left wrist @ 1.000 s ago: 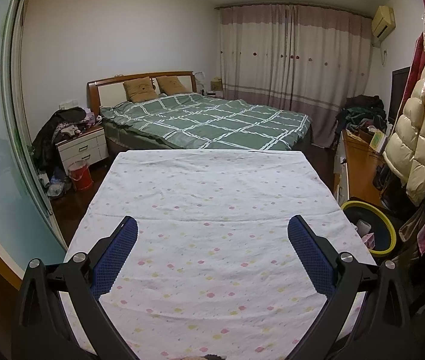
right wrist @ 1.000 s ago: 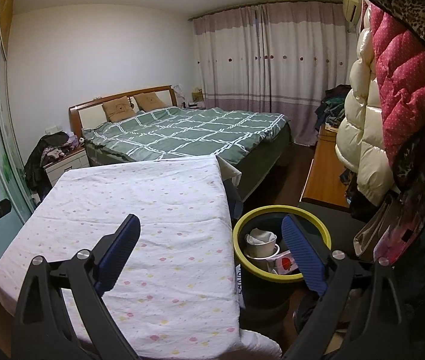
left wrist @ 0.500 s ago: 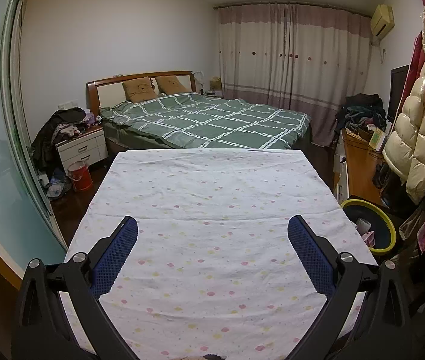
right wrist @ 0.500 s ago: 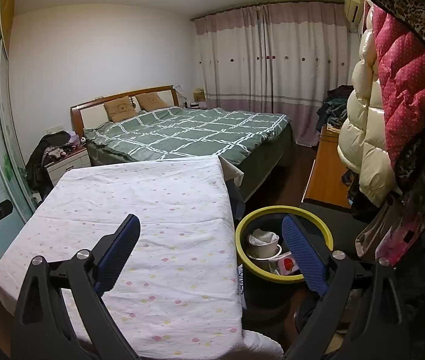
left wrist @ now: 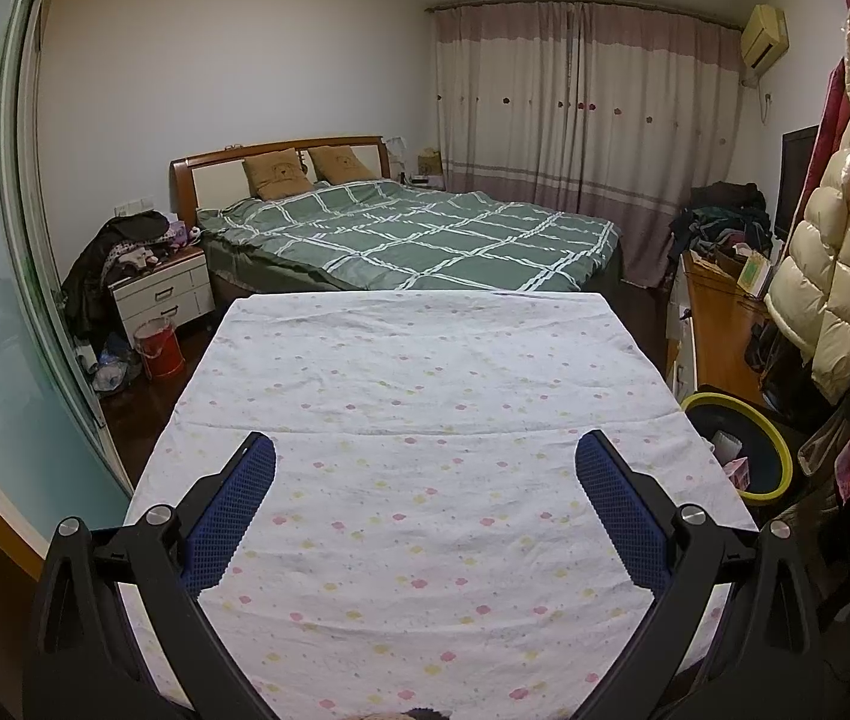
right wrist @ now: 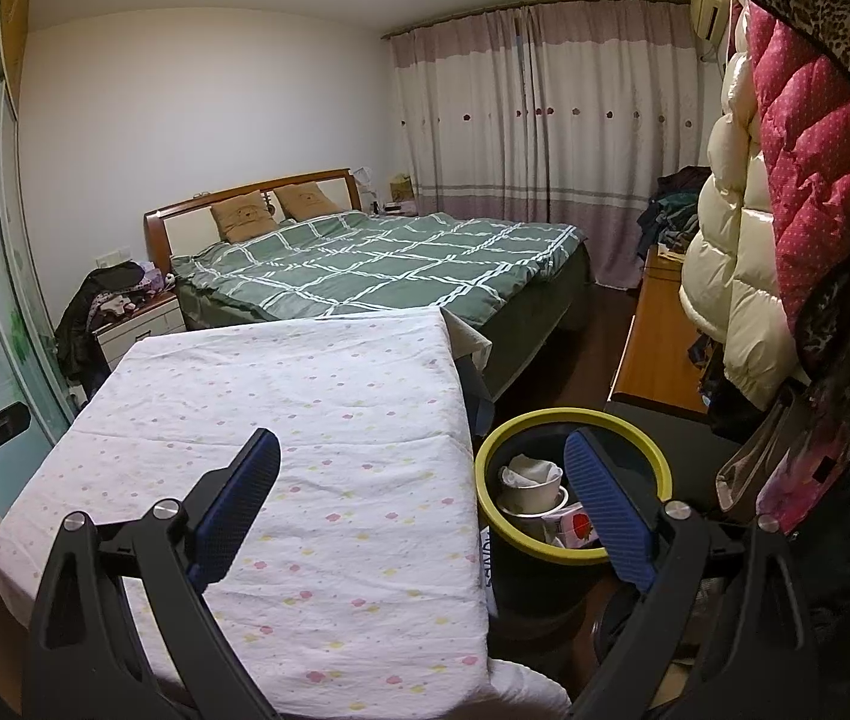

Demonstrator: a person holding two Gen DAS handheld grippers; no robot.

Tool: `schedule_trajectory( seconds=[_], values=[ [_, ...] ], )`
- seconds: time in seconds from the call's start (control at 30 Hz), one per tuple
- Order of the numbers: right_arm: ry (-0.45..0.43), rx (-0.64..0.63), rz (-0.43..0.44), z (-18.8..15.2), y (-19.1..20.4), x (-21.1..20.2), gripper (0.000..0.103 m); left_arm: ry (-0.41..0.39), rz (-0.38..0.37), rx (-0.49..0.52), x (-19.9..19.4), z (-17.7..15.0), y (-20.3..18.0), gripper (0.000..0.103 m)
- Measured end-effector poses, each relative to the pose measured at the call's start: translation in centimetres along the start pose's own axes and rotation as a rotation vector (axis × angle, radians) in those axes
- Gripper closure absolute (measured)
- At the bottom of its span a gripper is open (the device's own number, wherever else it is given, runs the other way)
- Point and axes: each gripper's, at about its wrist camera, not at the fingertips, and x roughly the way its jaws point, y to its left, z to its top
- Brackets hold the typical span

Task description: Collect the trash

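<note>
Left wrist view: the left gripper (left wrist: pixel 425 450) hangs over the cloth-covered table (left wrist: pixel 425 372), fingers spread wide with nothing between them; the trash bin (left wrist: pixel 775 438) (yellow rim) stands just past the table's right edge. Right wrist view: the right gripper (right wrist: pixel 422 447) is likewise spread and empty, straddling the table's right edge, one finger over the cloth, the other over the bin (right wrist: pixel 502 432), which holds paper cups (right wrist: pixel 535 489) and a carton (right wrist: pixel 571 525).

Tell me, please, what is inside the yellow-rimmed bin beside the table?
The bin holds stacked paper cups with crumpled tissue and a red-and-white carton; anything beneath is hidden.
</note>
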Motion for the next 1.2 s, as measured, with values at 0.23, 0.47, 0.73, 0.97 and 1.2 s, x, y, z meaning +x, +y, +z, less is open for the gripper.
schedule_trajectory(
  seconds=[0.23, 0.47, 0.73, 0.97, 1.2],
  values=[
    [0.001, 0.002, 0.000, -0.03, -0.01, 0.02, 0.012, 0.009, -0.003, 0.005, 0.23, -0.20, -0.23, 0.005],
    [0.002, 0.003, 0.000, -0.06, -0.02, 0.05, 0.012, 0.017, -0.006, 0.006, 0.51, -0.16, -0.22, 0.005],
    [0.004, 0.005, 0.002, -0.14, 0.05, 0.13, 0.012, 0.020, -0.005, 0.007, 0.58, -0.17, -0.29, 0.005],
    [0.005, 0.006, 0.004, -0.14, 0.03, 0.18, 0.012, 0.023, -0.007, 0.011, 0.77, -0.23, -0.47, 0.005],
    [0.007, 0.005, 0.004, -0.13, 0.01, 0.20, 0.012, 0.027, -0.008, 0.008, 0.76, -0.22, -0.49, 0.005]
  ],
)
